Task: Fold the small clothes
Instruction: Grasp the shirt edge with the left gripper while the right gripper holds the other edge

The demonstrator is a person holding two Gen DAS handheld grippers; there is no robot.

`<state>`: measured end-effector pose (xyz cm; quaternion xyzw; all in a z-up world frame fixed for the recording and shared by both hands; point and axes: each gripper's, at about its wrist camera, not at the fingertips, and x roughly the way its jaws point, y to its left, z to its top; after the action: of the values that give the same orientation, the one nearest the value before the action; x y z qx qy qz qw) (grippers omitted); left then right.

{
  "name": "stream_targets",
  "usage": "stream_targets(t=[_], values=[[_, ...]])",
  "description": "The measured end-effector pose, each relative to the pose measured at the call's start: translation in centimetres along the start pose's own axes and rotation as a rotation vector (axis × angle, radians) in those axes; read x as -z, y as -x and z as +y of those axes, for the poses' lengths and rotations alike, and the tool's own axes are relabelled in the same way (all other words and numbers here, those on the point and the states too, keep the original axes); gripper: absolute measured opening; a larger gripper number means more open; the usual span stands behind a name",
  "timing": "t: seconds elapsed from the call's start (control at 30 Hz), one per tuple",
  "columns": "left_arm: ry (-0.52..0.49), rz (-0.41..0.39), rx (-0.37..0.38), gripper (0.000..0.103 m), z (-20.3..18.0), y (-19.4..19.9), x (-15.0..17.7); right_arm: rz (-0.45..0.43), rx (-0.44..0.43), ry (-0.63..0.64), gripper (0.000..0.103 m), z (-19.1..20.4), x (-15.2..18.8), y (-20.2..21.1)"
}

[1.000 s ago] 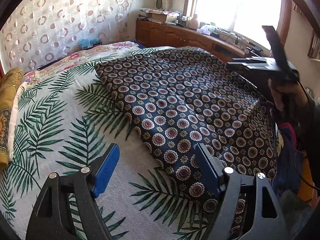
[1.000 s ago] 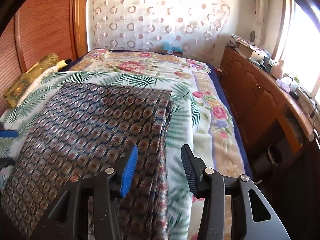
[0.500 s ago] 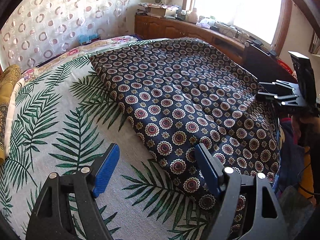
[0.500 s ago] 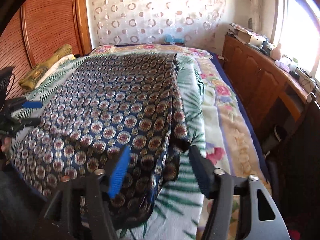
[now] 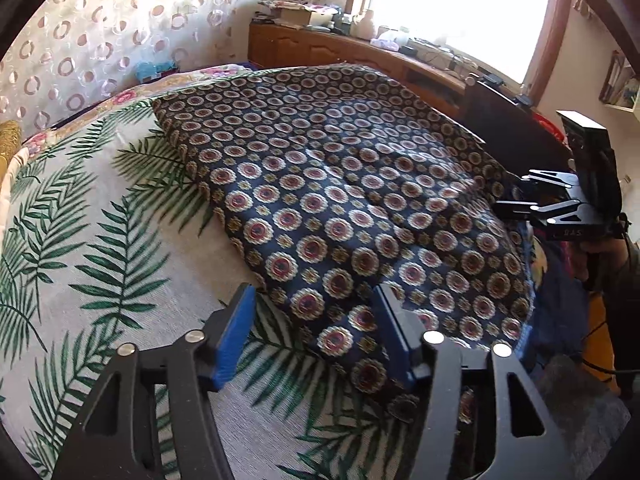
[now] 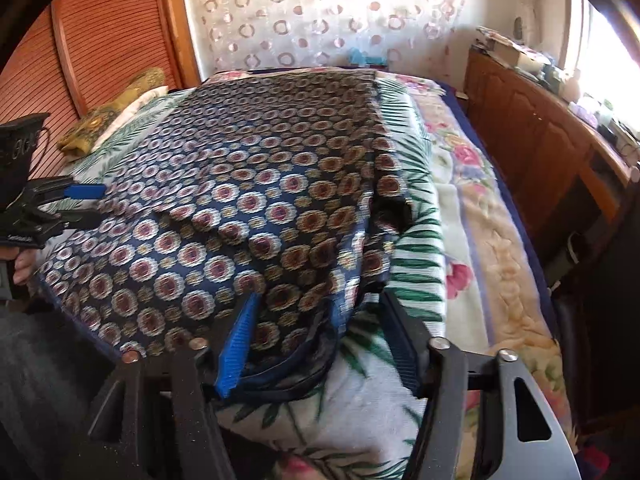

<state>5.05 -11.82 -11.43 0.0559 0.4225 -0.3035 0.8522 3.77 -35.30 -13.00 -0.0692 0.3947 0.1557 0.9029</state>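
A navy garment with round medallion print (image 5: 340, 200) lies spread on the palm-leaf bedspread (image 5: 100, 240). My left gripper (image 5: 316, 336) is open, its jaws straddling the garment's near left corner. The garment also shows in the right wrist view (image 6: 240, 216), where my right gripper (image 6: 320, 340) is open around its near right corner and bunched hem. Each gripper shows in the other's view: the right one (image 5: 560, 208) at the garment's right edge, the left one (image 6: 60, 204) at its left edge.
A floral blanket (image 6: 480, 220) lies under the bedspread. A wooden cabinet (image 6: 540, 128) with clutter runs along the window side. A yellow pillow (image 6: 116, 108) lies at the headboard. A patterned curtain (image 5: 100, 32) hangs behind the bed.
Both grippers have moved down and in toward the garment's near corners. The right gripper dropped from above the bed to the hem; the left shifted right onto the corner.
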Motion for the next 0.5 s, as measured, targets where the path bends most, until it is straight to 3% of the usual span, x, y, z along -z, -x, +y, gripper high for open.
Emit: stream_targets(t=[0.1,0.13,0.2,0.4,0.5], values=[[-0.001,0.003,0.020,0.052,-0.3,0.3,0.4,-0.007,-0.010,0.012,0.040,0.3,0.2,0.5],[-0.002,0.005,0.027,0.049,-0.3,0.3,0.4,-0.012,-0.016,0.008,0.026,0.2,0.2,0.7],[-0.009,0.009,0.034,0.039,-0.5,0.5,0.7,-0.022,-0.043,-0.007,0.009,-0.3,0.3,0.5],[-0.010,0.023,0.063,0.005,-0.7,0.9,0.9,-0.090,-0.092,-0.047,0.004,-1.1,0.6,1.4],[-0.006,-0.025,0.074,0.003,-0.7,1.9,0.5,-0.144,-0.101,-0.072,0.004,-1.6,0.5,2.6]])
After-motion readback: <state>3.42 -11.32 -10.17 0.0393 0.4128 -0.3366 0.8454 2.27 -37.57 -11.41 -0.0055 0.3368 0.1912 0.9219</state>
